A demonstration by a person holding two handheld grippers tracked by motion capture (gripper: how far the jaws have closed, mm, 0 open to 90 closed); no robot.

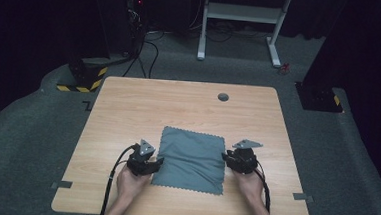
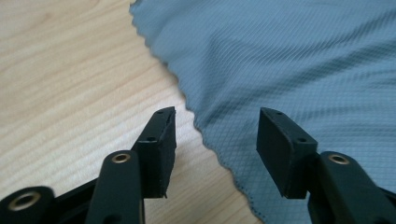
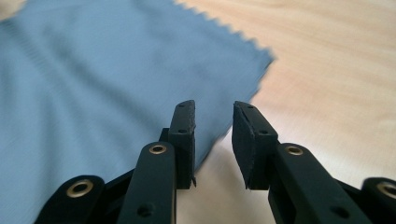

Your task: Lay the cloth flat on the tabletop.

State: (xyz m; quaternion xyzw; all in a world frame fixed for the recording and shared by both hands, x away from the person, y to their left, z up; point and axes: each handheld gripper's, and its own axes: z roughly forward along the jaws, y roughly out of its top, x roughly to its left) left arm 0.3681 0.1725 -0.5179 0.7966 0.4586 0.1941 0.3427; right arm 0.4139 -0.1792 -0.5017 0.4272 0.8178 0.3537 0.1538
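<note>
One cloth: grey-blue cloth (image 1: 190, 159), flat on the table (image 1: 128, 103), near-centre toward my edge, zigzag-cut hem.
Writing: none I can read on the cloth, grippers or table; yellow-black hazard stripes on a base (image 1: 82, 76) on the floor past the far-left corner.
Grippers: two, one in each hand.
Left gripper (image 1: 155, 163): at the cloth's left edge. In the left gripper view (image 2: 215, 149) I see the jaws apart, straddling the hem; one pad over bare wood, the other over fabric. Nothing pinched.
Right gripper (image 1: 224, 157): at the cloth's right edge. In the right gripper view (image 3: 214, 140) jaws apart with a narrower gap, the cloth's edge and wood showing between them, cloth corner just beyond. Nothing pinched; that view is motion-blurred.
Hands: two, both forearms in from the near edge.
Table: one, light wood, one round grey grommet (image 1: 223, 97) near the far edge.
Tape: two grey strips, left (image 1: 61, 184) and right (image 1: 299, 197) near corners.
Floor: one white frame (image 1: 241, 20) behind the table, cables (image 1: 149, 47) beside it.
</note>
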